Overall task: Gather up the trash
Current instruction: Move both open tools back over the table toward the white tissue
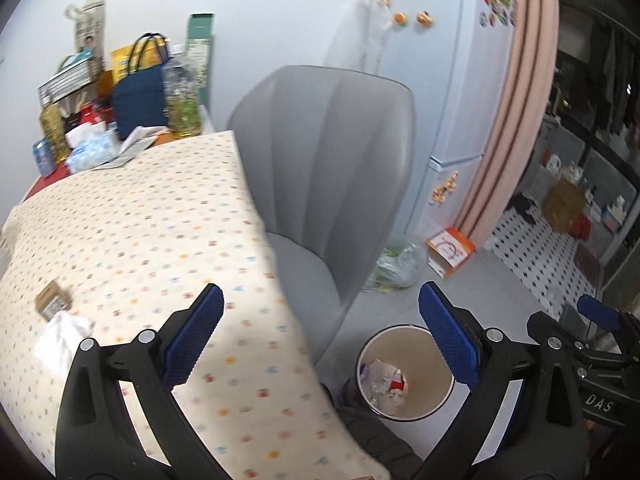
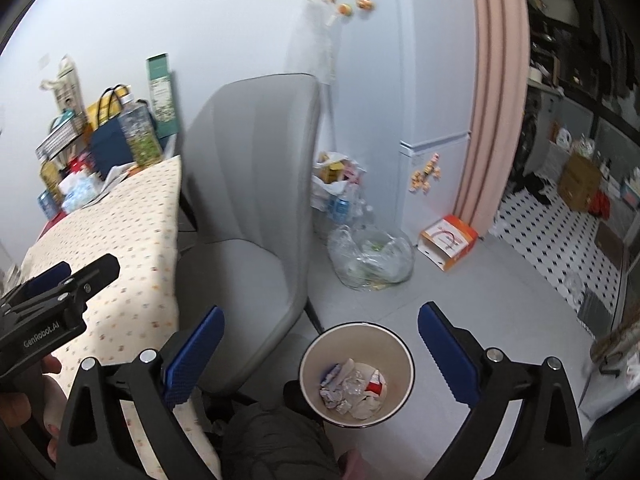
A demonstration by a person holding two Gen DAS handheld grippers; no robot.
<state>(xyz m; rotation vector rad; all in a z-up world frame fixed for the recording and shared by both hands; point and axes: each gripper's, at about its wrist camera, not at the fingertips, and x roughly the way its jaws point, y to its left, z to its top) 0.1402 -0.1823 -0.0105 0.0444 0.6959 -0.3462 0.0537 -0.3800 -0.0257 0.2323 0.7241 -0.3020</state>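
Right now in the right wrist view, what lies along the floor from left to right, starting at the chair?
Grey chair → clear plastic bag → orange and white box → pink curtain → black-and-white tiled floor.

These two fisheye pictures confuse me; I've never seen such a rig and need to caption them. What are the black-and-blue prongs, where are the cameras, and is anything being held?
No robot here: a person holds a hand tool in each hand, each with two blue-padded fingers and a camera looking along them. One picture is from the left gripper, the other from the right gripper. Both stand wide open and hold nothing. Below them on the floor is a white bin with crumpled wrappers already inside. To the left is a table under a dotted cloth; on it still lie a crumpled white tissue and a small brown packet. A grey chair stands beside the table.
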